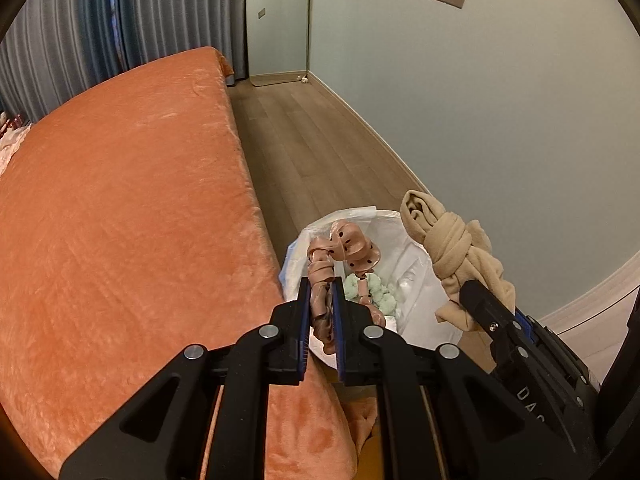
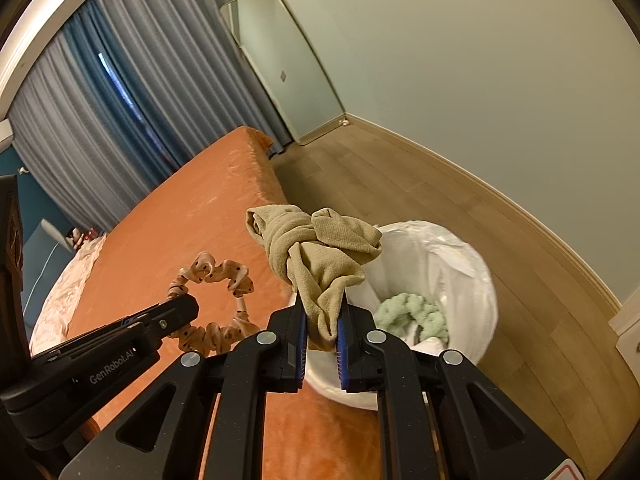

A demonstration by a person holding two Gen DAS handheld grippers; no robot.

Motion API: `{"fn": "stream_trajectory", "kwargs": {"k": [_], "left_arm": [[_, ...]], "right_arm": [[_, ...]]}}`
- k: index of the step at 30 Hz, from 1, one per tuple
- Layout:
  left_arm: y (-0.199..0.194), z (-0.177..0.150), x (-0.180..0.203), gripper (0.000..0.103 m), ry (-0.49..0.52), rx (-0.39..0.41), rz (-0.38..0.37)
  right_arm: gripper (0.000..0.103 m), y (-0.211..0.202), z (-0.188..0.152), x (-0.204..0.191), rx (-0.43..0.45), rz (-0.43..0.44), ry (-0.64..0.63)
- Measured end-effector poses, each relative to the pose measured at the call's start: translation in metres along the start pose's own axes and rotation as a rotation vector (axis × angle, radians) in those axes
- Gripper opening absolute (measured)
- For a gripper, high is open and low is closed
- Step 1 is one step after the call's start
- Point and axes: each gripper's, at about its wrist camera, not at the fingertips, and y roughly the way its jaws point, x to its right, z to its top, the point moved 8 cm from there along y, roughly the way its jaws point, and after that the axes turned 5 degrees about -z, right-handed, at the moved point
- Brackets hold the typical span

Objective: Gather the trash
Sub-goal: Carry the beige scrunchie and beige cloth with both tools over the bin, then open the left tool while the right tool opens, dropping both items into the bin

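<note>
While both claws are hanging by the waste bin (image 2: 476, 280), each is gripping a piece of fabric. Left claw (image 1: 321, 312) is pinching a pink dotted scrunchie (image 1: 344, 252), its jaws narrow on the band; the loop is standing up and away from the fingertips, its long axis running along the claw's line toward the bin, over the bin's near rim in the left wrist view. From the right wrist view the same scrunchie (image 2: 216, 292) is showing as an open ring just beside the bin, over the edge of the orange bed (image 2: 180, 216).

Right claw (image 2: 323, 332) is clamping a knotted beige cloth (image 2: 316, 248) by its lower tail, jaws narrow; the knot is sitting upright above the fingertips, with loose ends spreading toward the bin's mouth.

Inside the white liner a pale green fluffy item (image 2: 412, 312) is lying at the bottom, partly hidden by the claw fingers in both views. Bin's base is cut off behind the right claw.
</note>
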Motion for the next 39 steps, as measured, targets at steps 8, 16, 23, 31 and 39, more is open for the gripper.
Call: {"fn": "stream_trajectory", "kwargs": {"k": [8,16,23,31,39], "left_arm": [[0.015,0.001,0.026,0.01,0.038,-0.014,-0.038],[0.025,0.004,0.035,0.02,0.041,-0.014,-0.05],[0.028,0.005,0.027,0.03,0.032,-0.016,-0.025],[0.023,0.004,0.012,0.032,0.009,-0.01,-0.011],[0.018,0.0,-0.012,0.04,-0.03,-0.007,0.02]], "right_arm": [[0.011,0.003,0.003,0.027,-0.004,-0.024,0.037],[0.011,0.005,0.002,0.044,-0.012,-0.038,0.06],[0.011,0.007,0.004,0.032,-0.018,-0.035,0.046],[0.012,0.016,0.003,0.024,-0.034,-0.029,0.005],[0.013,0.033,0.007,0.009,-0.062,-0.052,-0.053]]}}
